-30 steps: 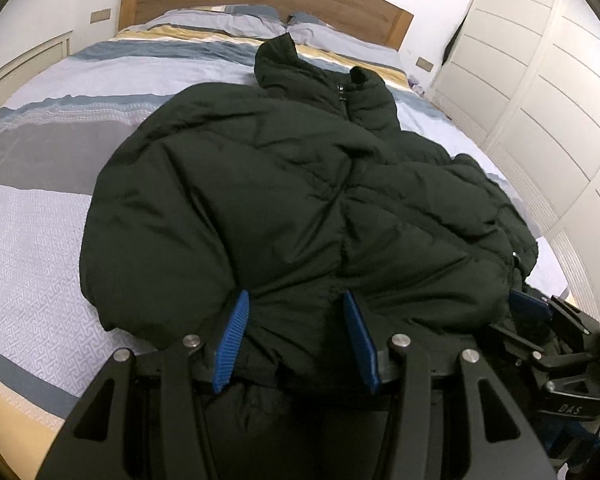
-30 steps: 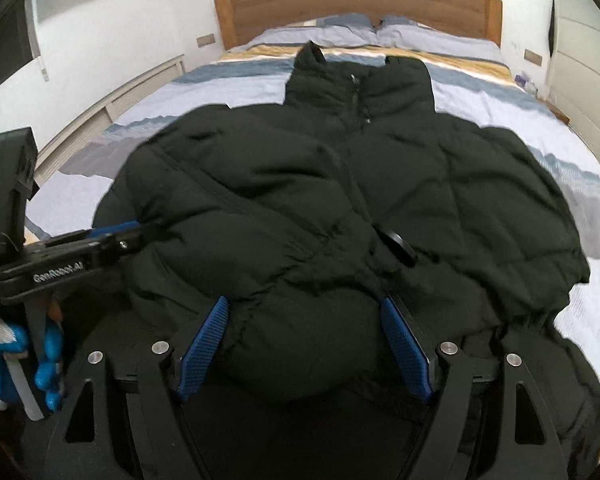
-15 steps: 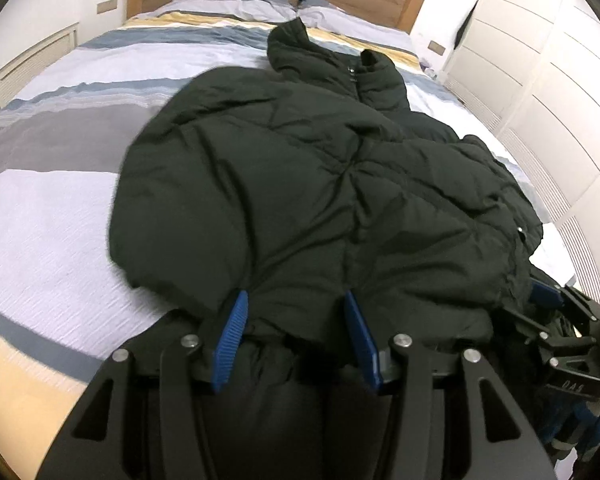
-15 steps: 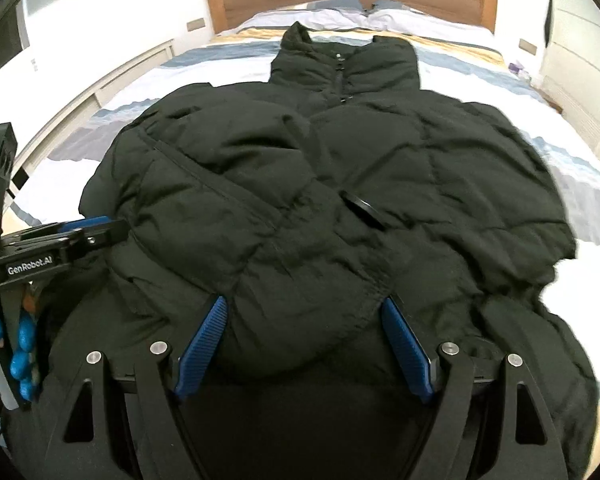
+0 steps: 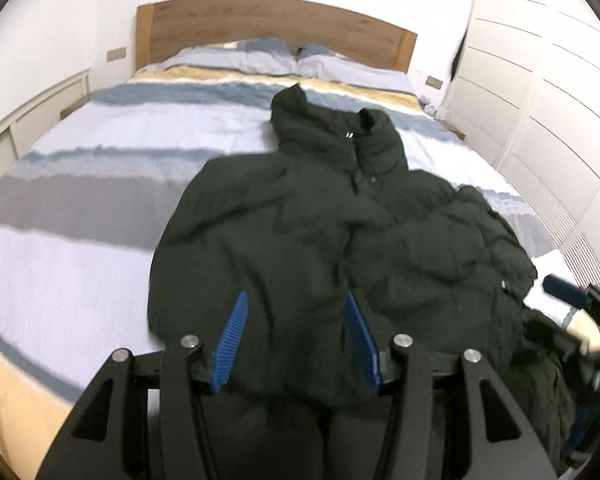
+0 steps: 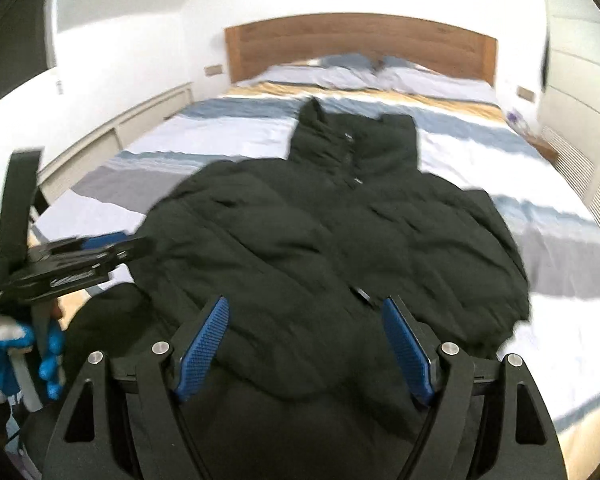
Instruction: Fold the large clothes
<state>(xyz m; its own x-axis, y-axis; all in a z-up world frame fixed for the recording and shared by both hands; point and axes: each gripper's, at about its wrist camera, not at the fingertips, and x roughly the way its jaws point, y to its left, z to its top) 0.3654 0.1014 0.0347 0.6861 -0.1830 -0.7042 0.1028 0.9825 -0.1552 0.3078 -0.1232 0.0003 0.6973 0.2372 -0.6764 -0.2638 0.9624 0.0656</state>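
Observation:
A large dark green puffer jacket (image 5: pixel 300 232) lies front up on the striped bed, collar toward the headboard, sleeves folded in over the body; it also shows in the right wrist view (image 6: pixel 340 232). My left gripper (image 5: pixel 296 336) is open, with the jacket's near hem lying between its blue pads. My right gripper (image 6: pixel 306 344) is open wide, hem fabric bulging between its pads. The left gripper shows at the left of the right wrist view (image 6: pixel 80 264); the right gripper shows at the right edge of the left wrist view (image 5: pixel 568 292).
The striped bed (image 5: pixel 80 208) has a wooden headboard (image 5: pixel 276 28) and pillows (image 6: pixel 364 76) at the far end. White wardrobe doors (image 5: pixel 548 92) run along the right. A low white ledge (image 6: pixel 112 136) runs along the left wall.
Both grippers have drawn back and risen from the jacket, which now looks smaller and farther. The jaws stay open; the hem still lies between the pads.

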